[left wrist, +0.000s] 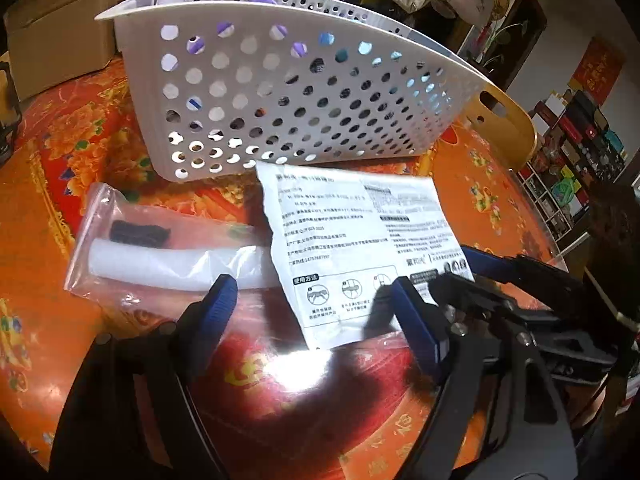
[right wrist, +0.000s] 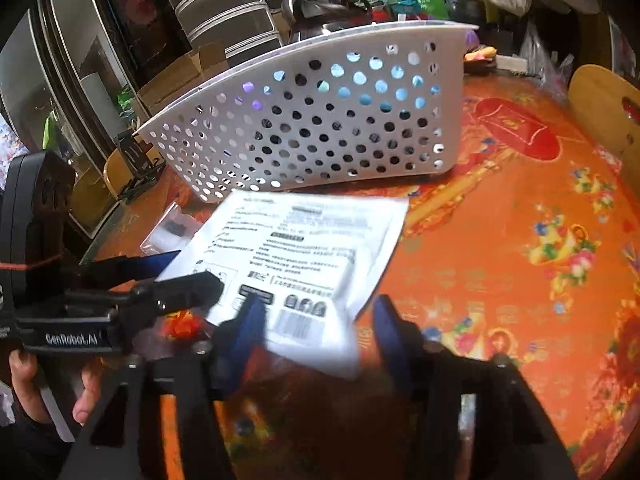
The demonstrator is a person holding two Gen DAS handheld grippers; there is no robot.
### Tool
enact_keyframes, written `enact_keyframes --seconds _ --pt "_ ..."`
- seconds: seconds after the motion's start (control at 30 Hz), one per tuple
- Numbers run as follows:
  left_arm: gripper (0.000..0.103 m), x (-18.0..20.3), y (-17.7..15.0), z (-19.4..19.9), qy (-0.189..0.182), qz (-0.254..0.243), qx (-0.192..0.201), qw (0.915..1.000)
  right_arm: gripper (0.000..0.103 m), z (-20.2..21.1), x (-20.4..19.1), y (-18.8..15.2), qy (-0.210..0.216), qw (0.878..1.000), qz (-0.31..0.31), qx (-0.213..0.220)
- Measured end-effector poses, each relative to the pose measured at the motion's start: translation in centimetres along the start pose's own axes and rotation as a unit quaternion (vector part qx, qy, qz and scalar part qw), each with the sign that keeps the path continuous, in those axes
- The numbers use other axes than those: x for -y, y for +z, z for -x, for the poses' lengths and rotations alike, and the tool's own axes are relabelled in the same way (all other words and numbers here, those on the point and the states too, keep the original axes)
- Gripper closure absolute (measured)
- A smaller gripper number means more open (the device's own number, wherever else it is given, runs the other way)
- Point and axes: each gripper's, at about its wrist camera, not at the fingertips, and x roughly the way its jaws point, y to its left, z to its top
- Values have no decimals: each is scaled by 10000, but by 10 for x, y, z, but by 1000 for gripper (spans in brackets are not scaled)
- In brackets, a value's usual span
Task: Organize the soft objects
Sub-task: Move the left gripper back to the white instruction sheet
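A white printed soft packet [left wrist: 356, 248] lies on the red-orange tablecloth in front of a white perforated basket [left wrist: 280, 92]. It also shows in the right wrist view [right wrist: 296, 256], with the basket [right wrist: 320, 128] behind it. A clear zip bag [left wrist: 160, 252] holding a white roll and a black piece lies left of the packet, partly under it. My left gripper [left wrist: 312, 304] is open over the packet's near-left corner. My right gripper [right wrist: 316, 324] is open with the packet's near corner between its fingers; it also shows in the left wrist view [left wrist: 472, 268].
Cardboard boxes [left wrist: 60, 28] stand at the back left. A wooden chair back [left wrist: 508, 120] rises at the table's right edge. A steel kettle [right wrist: 316, 8] and bags stand behind the basket. Shelves [left wrist: 572, 168] stand at far right.
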Motion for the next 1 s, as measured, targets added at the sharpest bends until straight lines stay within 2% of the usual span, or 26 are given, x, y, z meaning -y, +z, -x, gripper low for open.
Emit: enact_keyframes --seconds 0.07,0.17,0.2,0.23,0.3,0.43,0.67,0.77,0.9,1.0 --pt "46 1 -2 -1 -86 10 -13 10000 58 0 -1 1 28 10000 50 35" --pt "49 6 -5 -3 -155 -91 -17 9998 61 0 -6 2 -100 9997 222 33" --pt "52 7 -6 -4 -132 -123 0 9998 61 0 -8 1 -132 9996 265 31" --pt "60 8 -6 -4 -136 -136 3 9998 62 0 -10 1 -168 9994 309 29" --pt "61 9 -7 -6 -249 -132 -26 9996 64 -1 -13 0 -238 9990 374 -4" --pt "71 12 -9 -6 -221 -146 20 9996 73 -1 -22 -2 -450 9972 592 -17" --pt "89 15 -12 -11 -459 -110 84 9989 91 4 -31 -3 -788 9927 907 140" --pt "90 14 -11 -3 -503 -110 307 9982 96 10 -32 -5 -813 9917 967 233" --pt "90 23 -13 6 -476 -319 502 9971 98 16 -33 -7 -847 9908 1003 341" --pt "90 25 -12 12 -597 -328 604 9958 99 23 -32 -8 -788 9913 960 438"
